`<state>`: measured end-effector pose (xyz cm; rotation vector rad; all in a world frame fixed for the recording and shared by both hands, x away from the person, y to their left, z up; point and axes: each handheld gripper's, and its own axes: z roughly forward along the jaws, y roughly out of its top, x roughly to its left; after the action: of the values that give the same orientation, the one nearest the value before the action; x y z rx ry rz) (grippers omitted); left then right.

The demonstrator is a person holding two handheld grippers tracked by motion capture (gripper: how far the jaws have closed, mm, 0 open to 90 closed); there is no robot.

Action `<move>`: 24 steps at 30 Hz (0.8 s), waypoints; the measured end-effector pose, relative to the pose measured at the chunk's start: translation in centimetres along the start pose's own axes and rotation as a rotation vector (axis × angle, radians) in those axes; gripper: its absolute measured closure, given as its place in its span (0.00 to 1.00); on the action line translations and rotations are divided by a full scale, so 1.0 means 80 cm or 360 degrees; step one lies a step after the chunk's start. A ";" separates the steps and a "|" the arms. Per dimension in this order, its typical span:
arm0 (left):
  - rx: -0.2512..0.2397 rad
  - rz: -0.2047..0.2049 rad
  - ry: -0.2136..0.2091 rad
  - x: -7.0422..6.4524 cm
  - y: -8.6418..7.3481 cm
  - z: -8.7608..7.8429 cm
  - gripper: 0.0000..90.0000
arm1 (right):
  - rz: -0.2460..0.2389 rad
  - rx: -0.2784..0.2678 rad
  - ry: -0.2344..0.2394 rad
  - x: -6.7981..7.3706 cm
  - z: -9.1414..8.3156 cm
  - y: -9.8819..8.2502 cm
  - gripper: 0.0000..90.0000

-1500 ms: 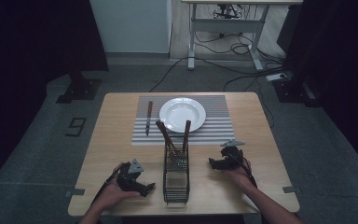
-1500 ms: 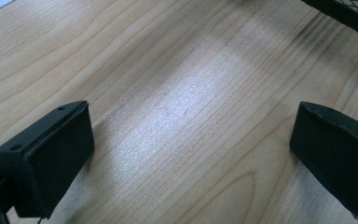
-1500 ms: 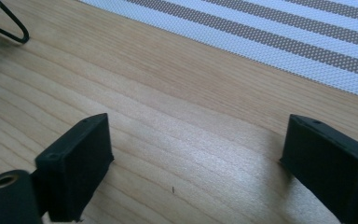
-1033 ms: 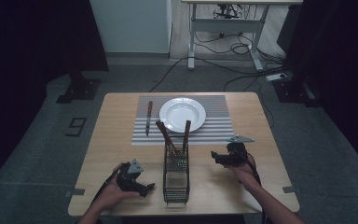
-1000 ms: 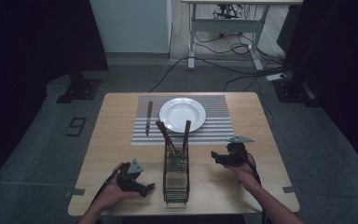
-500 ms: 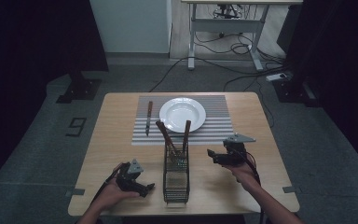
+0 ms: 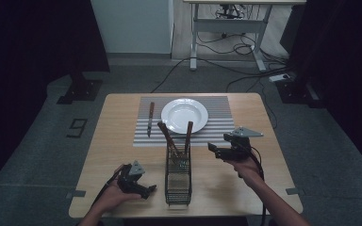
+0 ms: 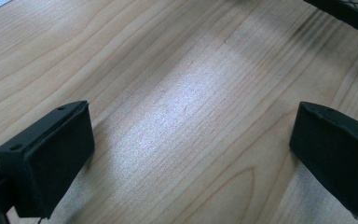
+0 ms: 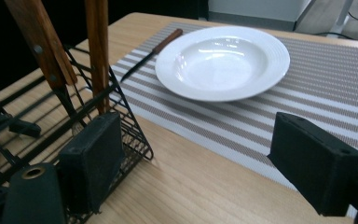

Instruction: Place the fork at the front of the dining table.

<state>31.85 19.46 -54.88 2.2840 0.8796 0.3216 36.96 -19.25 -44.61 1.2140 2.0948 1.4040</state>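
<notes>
The right gripper (image 7: 215, 149) is shown with its jaws spread wide and nothing held between them; compared with the high view a moment earlier, it has been carried forward and inward, from the table edge toward the wire cutlery basket (image 7: 177, 176). In the right gripper view, the basket (image 9: 51, 135) is seen just beyond the left-hand jaw, almost touching it, with two wooden-handled utensils (image 9: 98, 51) standing upright in it, above and slightly ahead of that jaw. Ahead of the gap between the jaws, the white plate (image 9: 222, 60) is seen resting on the striped placemat (image 9: 307, 88), and a knife (image 9: 151, 53) is laid on the mat beside the plate. The left gripper (image 7: 143, 188) is seen low at the near edge of the table (image 8: 177, 112), just beside the basket, little altered from the earlier views; its jaws are likewise wide apart and empty, with bare wood between them and a corner of the basket (image 8: 349, 14) ahead of the right-hand jaw. The inward shift is judged to be an approach to the utensil handles; no grasp has yet been made, so the extraction of a utensil is taken as the step in hand.
</notes>
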 end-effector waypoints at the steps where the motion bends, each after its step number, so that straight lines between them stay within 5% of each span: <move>1: 0.0000 0.0000 0.0000 0.000 0.000 0.000 0.00 | 0.0000 0.0000 0.0000 0.000 0.000 0.000 0.19; 24: 0.0000 -0.0002 0.0002 0.000 0.000 0.000 0.00 | -0.0090 -0.0036 0.0167 0.026 0.031 0.034 0.39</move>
<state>31.81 19.47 -54.89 2.2832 0.8816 0.3223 38.67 -15.72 -43.01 1.0859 2.1587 1.4916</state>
